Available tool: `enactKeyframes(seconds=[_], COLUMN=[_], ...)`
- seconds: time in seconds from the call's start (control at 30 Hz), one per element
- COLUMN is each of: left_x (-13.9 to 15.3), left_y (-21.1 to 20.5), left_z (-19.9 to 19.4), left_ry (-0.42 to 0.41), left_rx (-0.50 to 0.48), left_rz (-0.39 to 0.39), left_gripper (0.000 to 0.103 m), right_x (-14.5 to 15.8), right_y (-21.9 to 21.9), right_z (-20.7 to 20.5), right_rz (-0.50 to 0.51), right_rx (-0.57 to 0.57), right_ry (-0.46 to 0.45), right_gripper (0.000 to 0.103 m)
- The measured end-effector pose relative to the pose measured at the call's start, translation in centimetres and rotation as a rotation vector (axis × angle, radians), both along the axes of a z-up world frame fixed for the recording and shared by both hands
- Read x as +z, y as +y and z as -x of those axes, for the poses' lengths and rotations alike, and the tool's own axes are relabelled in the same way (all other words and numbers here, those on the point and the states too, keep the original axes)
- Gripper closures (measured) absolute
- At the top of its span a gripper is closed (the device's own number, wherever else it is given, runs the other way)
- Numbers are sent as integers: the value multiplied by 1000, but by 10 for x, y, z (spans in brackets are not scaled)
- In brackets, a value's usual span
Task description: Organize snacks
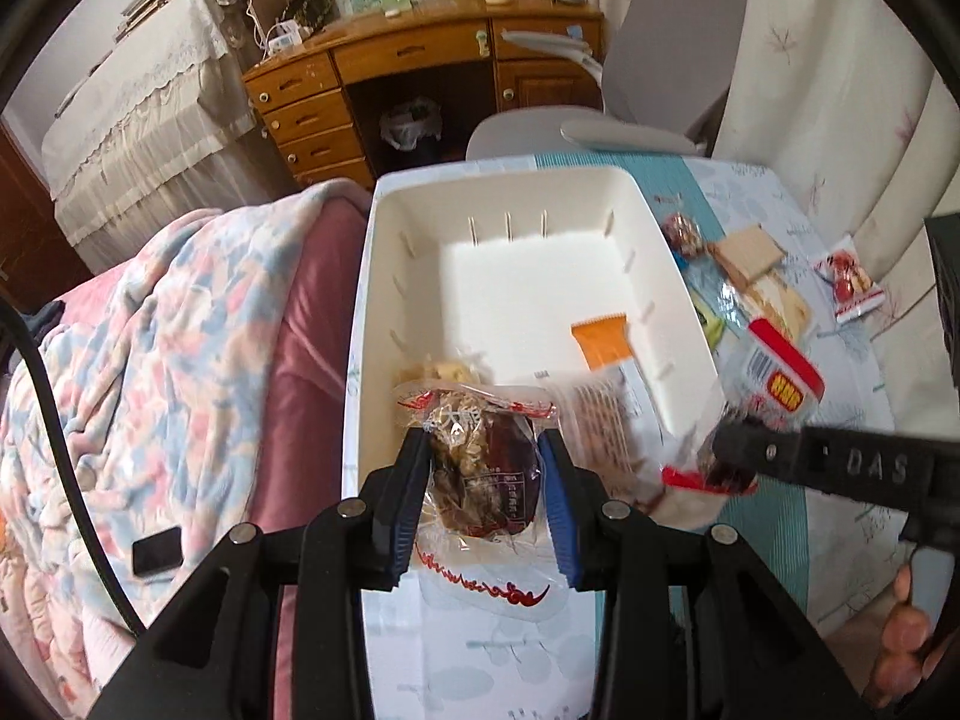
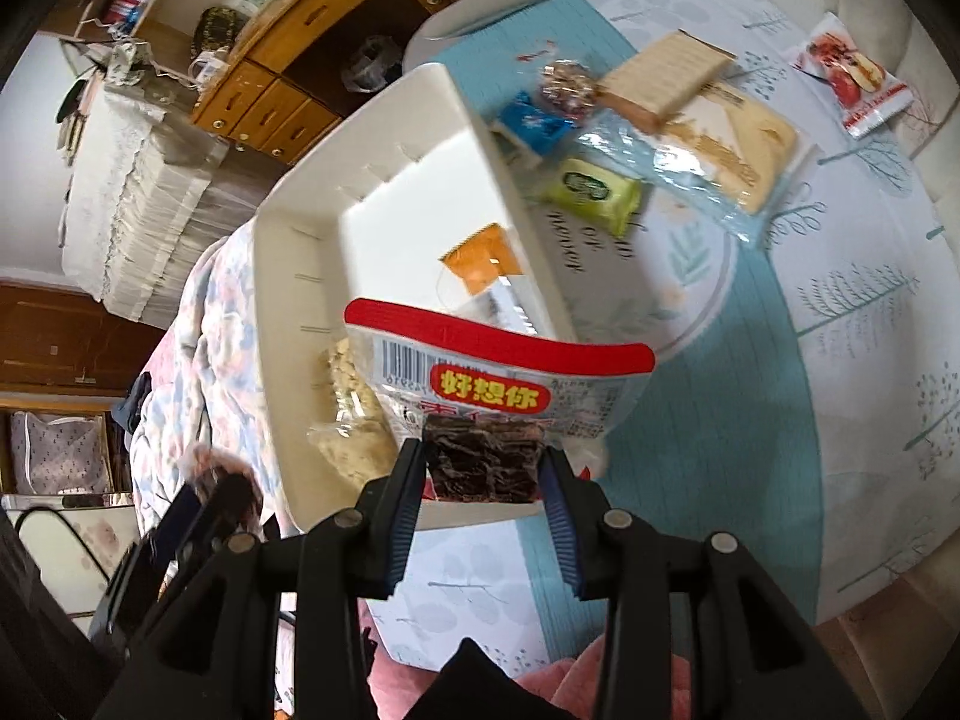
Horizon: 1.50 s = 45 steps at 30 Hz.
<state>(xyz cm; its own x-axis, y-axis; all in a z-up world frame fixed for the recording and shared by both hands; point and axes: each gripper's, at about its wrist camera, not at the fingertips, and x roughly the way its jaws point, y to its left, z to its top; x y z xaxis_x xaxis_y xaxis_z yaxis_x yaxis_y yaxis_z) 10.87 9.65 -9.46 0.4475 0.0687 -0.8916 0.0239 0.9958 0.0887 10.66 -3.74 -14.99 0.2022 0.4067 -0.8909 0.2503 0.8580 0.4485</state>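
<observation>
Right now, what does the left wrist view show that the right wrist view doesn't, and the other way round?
Left wrist only: the left gripper shut on a clear-wrapped date snack, a phone on the blanket, and a grey chair.

Right wrist only: the blue packet and the green packet's full face beside the bin.

Both: the white bin holding the orange packet, the right gripper shut on the red-topped bag, the wafer packs, and the fruit packet on the tablecloth.
</observation>
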Motion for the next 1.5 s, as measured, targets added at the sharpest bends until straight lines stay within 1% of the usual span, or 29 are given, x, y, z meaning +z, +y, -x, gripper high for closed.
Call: enactKeyframes(seconds=[0.13, 0.27, 0.3, 0.33, 0.4, 0.5, 0.63, 0.73, 0.87, 0.9, 0.93, 1.03, 1.13, 1.3, 1.37, 1.4, 1.43, 1.5], left_x=[-1, -1, -1, 0, 2, 7, 9, 8, 17, 20, 24, 33, 40, 47, 47, 47, 46, 43], left_y=[16, 31, 33, 35, 38, 39, 34, 21, 2, -3, -9, -28, -50, -88, -105, -117, -124, -147], left_z=[-7, -11, -12, -13, -16, -20, -28, -34, -43, -46, -50, -60, -71, -90, -98, -103, -105, -114], left_ry=[-38, -70, -69, -66, -67, -69, -38, 8, 28, 32, 37, 47, 53, 76, 87, 90, 91, 103], left_rx=[-20, -16, -17, -21, -28, -43, -80, -132, -204, -217, -237, -298, -340, -401, -420, -433, -442, -472], left_rz=[29, 84, 91, 96, 101, 104, 115, 114, 123, 128, 136, 159, 149, 152, 143, 124, 114, 94], left_gripper=[67, 66, 61, 46, 30, 30, 30, 30, 30, 28, 26, 25, 25, 24, 21, 20, 20, 20], right_x=[2, 5, 4, 5, 7, 12, 19, 25, 32, 33, 34, 38, 44, 50, 49, 49, 49, 47], right_y=[14, 25, 27, 28, 30, 30, 25, 16, -1, -7, -12, -29, -45, -79, -96, -103, -108, -125], right_z=[0, 0, 0, -1, 0, 2, 7, 10, 13, 13, 13, 12, 10, 2, -3, -6, -7, -15], right_rz=[-10, 13, 9, 6, 16, 40, 107, 175, 245, 265, 282, 343, 390, 477, 522, 540, 552, 588], right_rx=[17, 33, 38, 40, 34, 38, 58, 75, 83, 86, 89, 99, 113, 121, 117, 115, 112, 105], right_ry=[-59, -103, -115, -121, -140, -167, -206, -235, -267, -277, -284, -313, -346, -393, -401, -406, -408, -408], right_gripper=[64, 63, 60, 50, 39, 38, 38, 38, 38, 38, 38, 38, 38, 38, 34, 29, 28, 27])
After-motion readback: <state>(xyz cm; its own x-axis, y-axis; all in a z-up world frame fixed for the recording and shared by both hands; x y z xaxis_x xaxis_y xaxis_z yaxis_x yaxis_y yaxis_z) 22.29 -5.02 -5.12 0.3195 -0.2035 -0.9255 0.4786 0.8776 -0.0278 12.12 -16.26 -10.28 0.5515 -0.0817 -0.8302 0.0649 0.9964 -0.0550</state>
